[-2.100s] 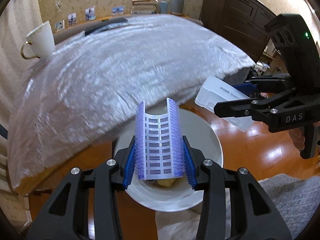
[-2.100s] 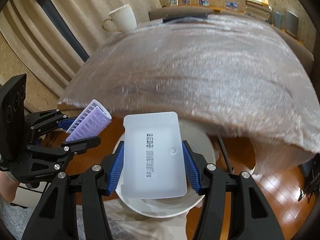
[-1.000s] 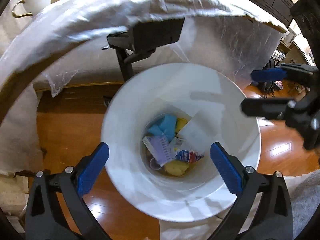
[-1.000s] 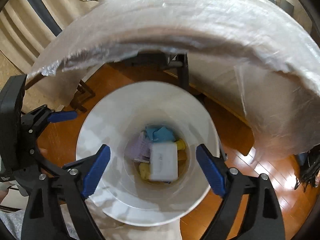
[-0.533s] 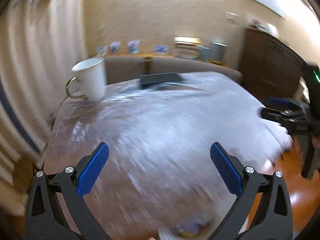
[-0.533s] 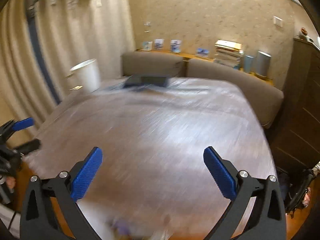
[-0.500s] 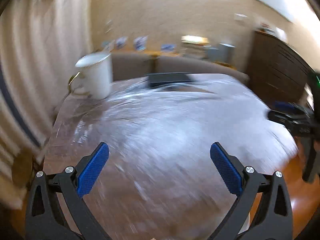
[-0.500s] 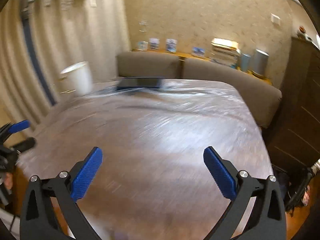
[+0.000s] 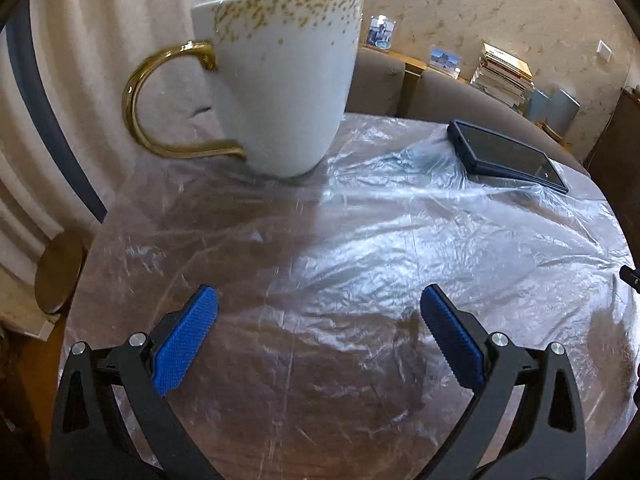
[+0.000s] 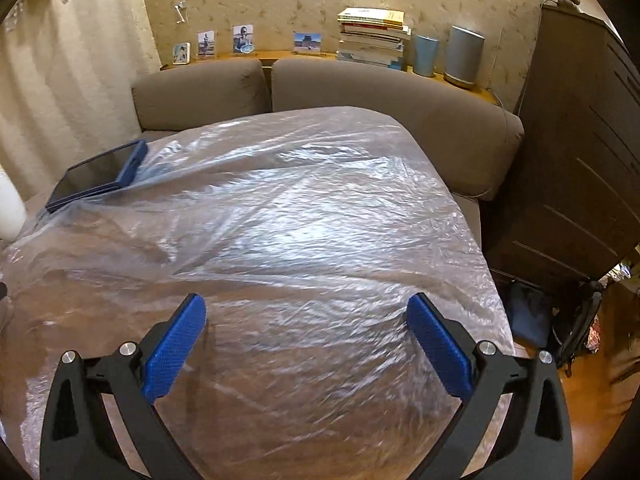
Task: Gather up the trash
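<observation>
— Two grippers over the table, and what do they carry?
— Neither carries anything. The left gripper (image 9: 318, 330) has its blue pads (image 9: 185, 339) spread wide, with only the plastic sheet (image 9: 400, 248) showing between them. The right gripper (image 10: 306, 338) also stands at its widest, its jaws having just opened, with only wrinkled film between them.
— Where is the trash?
— No trash shows in either view; the sheet covers the round table (image 10: 280, 216) and nothing loose lies on it.
— What stands there, then?
— One white mug (image 9: 280, 80) with gold specks at the rim and a gold handle, upright near the left gripper. A dark tablet (image 9: 506, 156) in a blue case lies flat at the far edge, well apart from the mug.
— Any writing?
— None I can read. The spines of the stacked books (image 10: 370, 38) behind the sofa (image 10: 360, 92) are too small, and the framed photos (image 10: 242, 38) carry no legible words.
</observation>
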Available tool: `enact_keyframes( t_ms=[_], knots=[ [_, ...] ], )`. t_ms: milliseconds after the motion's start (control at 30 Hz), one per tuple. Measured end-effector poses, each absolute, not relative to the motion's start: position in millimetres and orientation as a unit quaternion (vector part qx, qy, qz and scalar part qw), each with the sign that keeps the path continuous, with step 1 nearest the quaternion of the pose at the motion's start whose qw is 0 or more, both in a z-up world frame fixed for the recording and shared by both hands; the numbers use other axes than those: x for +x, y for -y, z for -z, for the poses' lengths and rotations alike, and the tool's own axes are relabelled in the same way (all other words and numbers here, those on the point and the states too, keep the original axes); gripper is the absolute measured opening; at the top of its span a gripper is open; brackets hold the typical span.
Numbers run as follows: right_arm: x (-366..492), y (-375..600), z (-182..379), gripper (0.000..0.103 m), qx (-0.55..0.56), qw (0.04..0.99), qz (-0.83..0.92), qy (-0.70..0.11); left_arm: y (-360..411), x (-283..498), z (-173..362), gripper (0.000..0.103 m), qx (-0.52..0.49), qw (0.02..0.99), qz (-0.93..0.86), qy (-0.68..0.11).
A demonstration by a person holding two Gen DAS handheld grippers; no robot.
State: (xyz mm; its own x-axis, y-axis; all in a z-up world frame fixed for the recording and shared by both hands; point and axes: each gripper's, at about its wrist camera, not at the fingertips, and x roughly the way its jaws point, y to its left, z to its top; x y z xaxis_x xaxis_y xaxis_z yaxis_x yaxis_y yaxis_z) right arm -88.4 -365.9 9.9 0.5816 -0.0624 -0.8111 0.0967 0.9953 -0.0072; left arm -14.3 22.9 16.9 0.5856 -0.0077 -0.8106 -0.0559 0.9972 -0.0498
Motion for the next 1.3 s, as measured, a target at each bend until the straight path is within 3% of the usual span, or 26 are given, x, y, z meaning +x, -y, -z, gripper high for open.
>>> enact_keyframes(
  t_ms=[1300],
  knots=[
    [-85.1, 360.0, -11.8, 0.099, 0.011, 0.887, 0.053, -0.459, -13.7, -10.1, -14.2, 0.102, -0.018, 0.884, -0.031, -0.466]
  ],
)
